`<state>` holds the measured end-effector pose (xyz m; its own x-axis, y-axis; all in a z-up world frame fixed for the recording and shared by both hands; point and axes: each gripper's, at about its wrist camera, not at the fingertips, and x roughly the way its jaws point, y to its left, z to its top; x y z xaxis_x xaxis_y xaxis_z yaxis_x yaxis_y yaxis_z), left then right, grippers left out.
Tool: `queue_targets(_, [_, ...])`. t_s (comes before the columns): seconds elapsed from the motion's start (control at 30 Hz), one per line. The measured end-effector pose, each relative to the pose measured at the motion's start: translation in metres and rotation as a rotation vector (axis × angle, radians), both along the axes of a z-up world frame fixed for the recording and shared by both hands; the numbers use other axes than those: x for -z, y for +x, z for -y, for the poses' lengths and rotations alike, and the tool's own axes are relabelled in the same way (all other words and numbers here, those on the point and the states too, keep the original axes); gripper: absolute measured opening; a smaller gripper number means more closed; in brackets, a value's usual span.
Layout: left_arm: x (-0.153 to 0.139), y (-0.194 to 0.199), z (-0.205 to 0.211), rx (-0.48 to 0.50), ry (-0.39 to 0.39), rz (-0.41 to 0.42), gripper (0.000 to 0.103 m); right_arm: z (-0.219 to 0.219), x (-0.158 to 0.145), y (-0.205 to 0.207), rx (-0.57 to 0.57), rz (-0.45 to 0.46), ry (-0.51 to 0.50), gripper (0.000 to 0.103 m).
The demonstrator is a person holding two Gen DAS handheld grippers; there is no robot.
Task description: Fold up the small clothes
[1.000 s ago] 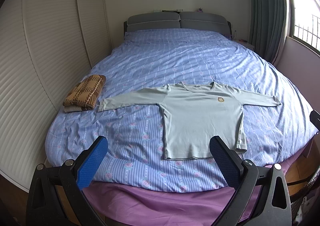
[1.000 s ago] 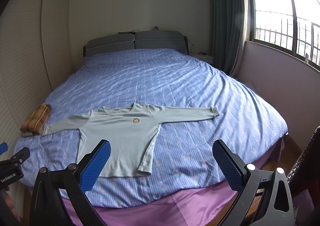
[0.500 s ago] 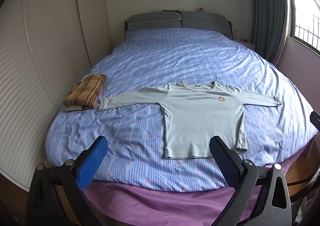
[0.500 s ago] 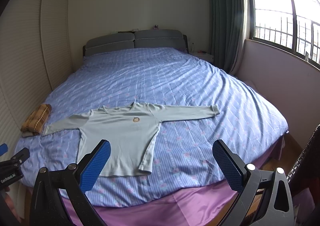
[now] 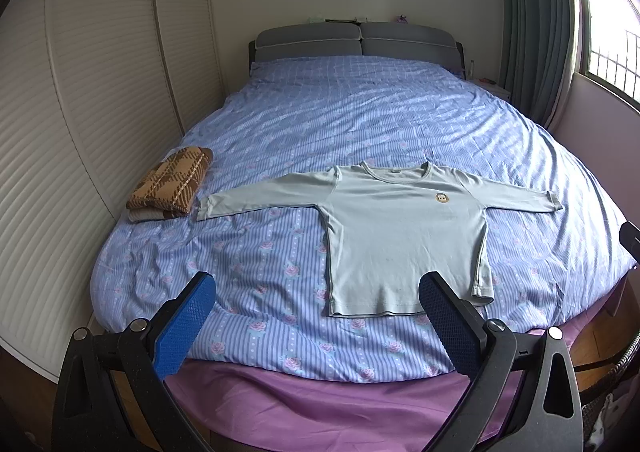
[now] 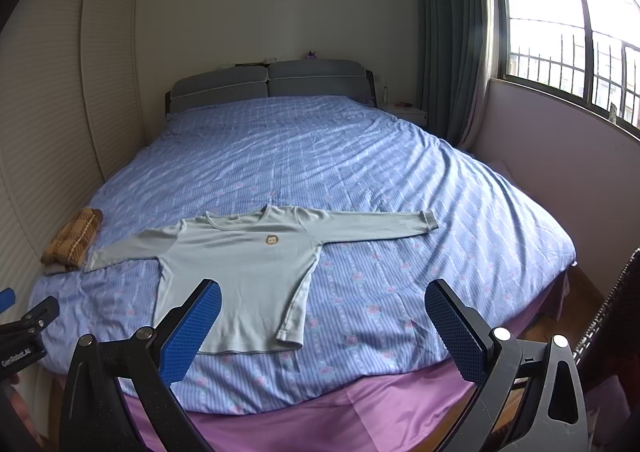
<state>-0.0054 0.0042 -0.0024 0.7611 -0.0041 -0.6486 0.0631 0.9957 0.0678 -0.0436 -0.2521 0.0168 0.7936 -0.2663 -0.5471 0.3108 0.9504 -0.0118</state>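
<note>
- The long-sleeved shirt [image 5: 404, 240] lies flat and face up near the foot of the bed [image 5: 360, 123], collar toward the headboard [image 5: 356, 41], both sleeves stretched straight out to the sides, hem nearest the cameras.
- It looks like thin knit cotton: light, soft, limp. I judge it will drape and sag from any pinch point and carry no shape of its own, so a 1-point lift would let it bunch.
- Likely holds: a cuff [image 6: 428, 219] or sleeve end for folding the sleeves inward, then the 2 hem corners [image 5: 340, 310] to bring the bottom up toward the collar [image 5: 394, 171].
- The left gripper [image 5: 316, 326] hangs short of the bed edge, its blue pads spread wide with nothing between them.
- The right gripper [image 6: 322, 326] likewise stands spread and empty, framing the shirt's lower right side.
- The surface is a blue striped quilt [image 6: 320, 155] with rose motifs, soft and somewhat wrinkled; thin fabric may drag it along, and pinching could catch the cover too.
- A folded brown plaid garment [image 5: 170, 183] sits just beside the left sleeve end.
- A purple sheet [image 5: 320, 404] shows below the quilt. Louvred wardrobe doors [image 5: 80, 91] line the left, a curtain [image 6: 448, 43] and barred window [image 6: 568, 31] the right.
</note>
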Motion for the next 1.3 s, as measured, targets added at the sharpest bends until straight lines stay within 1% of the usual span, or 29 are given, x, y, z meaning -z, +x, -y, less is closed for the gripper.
queue_targets(0.57, [0.002,0.000,0.001,-0.002,-0.006,-0.006,0.103,0.000,0.003,0.001,-0.005,-0.004,0.006,0.102])
queue_targets(0.8, [0.005,0.010,0.014,0.005,-0.001,-0.005,0.103,0.005,0.010,0.008,0.001,-0.010,0.026,0.102])
queue_targets(0.9, [0.008,0.019,0.022,0.012,0.005,0.002,0.103,0.019,0.016,0.014,0.007,0.001,0.067,0.102])
queue_targets(1.07, [0.012,0.052,0.052,0.037,0.015,0.026,0.103,0.054,0.026,0.037,0.051,0.020,0.137,0.102])
queue_targets(1.13, [0.011,0.069,0.071,0.055,0.015,0.054,0.103,0.071,0.030,0.048,0.073,0.040,0.165,0.102])
queue_targets(1.23, [0.013,0.099,0.108,0.081,-0.004,0.089,0.103,0.107,0.035,0.066,0.143,0.098,0.176,0.102])
queue_targets(1.3, [0.018,0.119,0.135,0.098,-0.014,0.096,0.103,0.133,0.039,0.080,0.181,0.129,0.191,0.100])
